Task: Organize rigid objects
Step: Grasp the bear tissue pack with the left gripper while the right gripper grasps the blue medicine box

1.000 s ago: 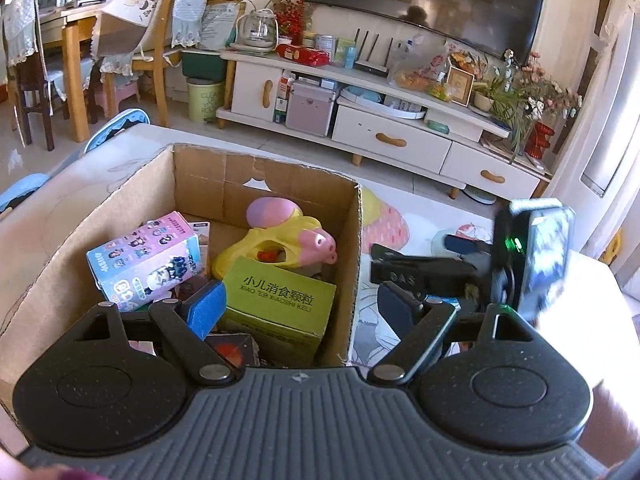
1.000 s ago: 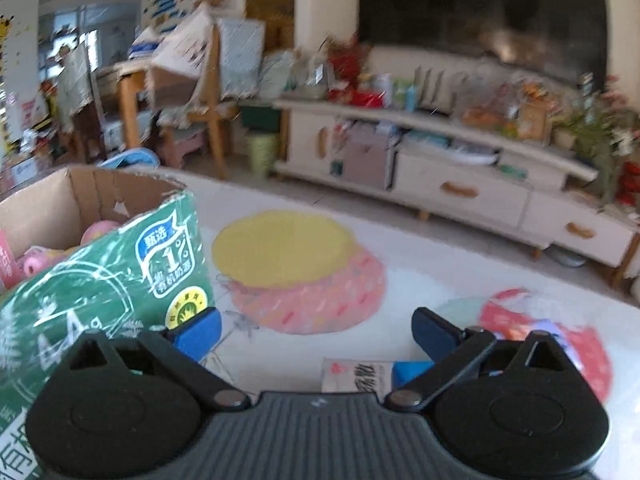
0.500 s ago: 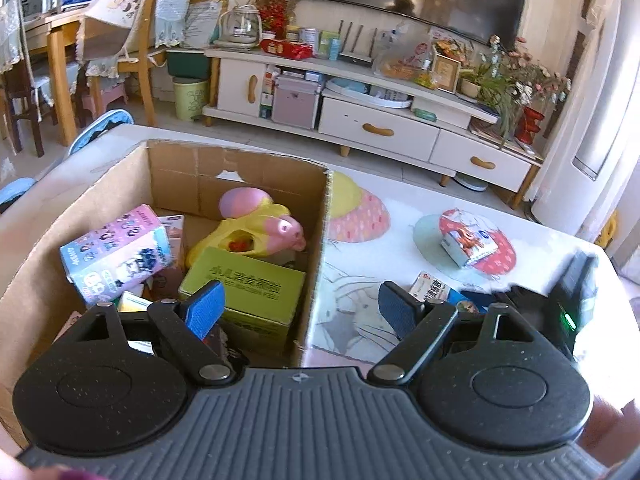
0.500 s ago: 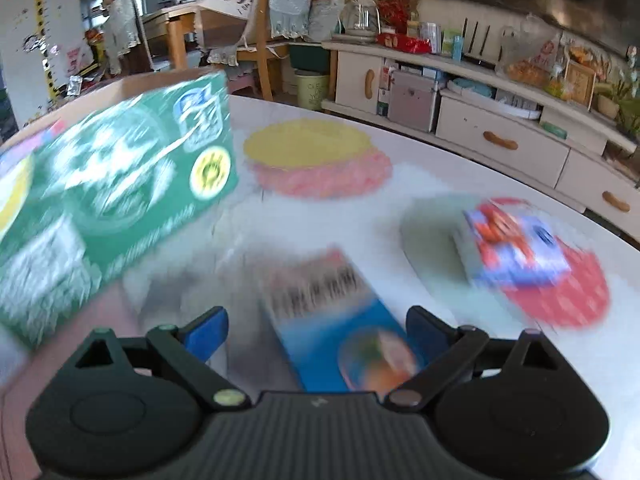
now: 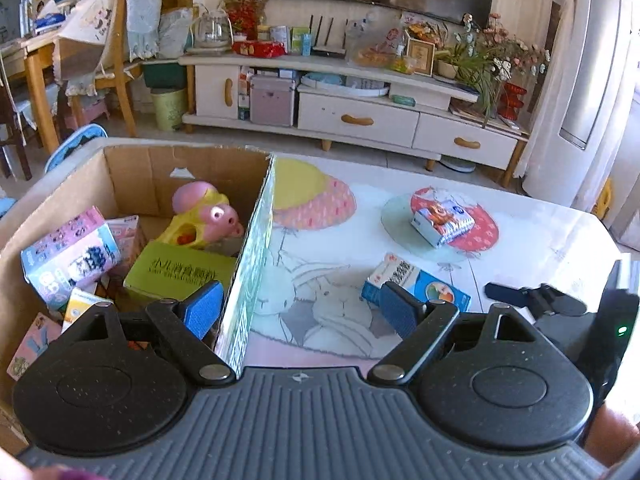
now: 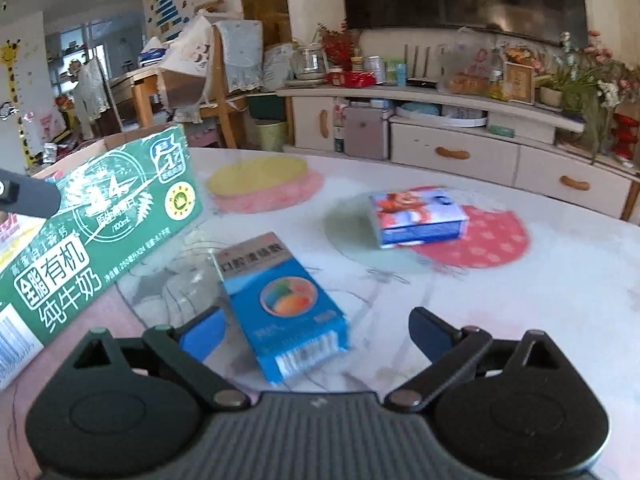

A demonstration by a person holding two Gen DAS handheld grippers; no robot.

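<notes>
An open cardboard box with a green printed outer wall holds a pink and yellow toy, a green carton and several small boxes. A blue medicine box lies on the table between the open fingers of my right gripper; it also shows in the left wrist view. A blue and red box lies farther right. My left gripper is open and empty, straddling the box's right wall. The right gripper shows at the left view's right edge.
The table carries a cartoon-print cloth. Behind it stand a white TV cabinet with clutter, a wooden chair and a dining table at the left.
My right gripper has dropped lower and closer over the blue medicine box, which now lies between its fingers. My left gripper has drifted right, so the box wall sits between its fingers.
</notes>
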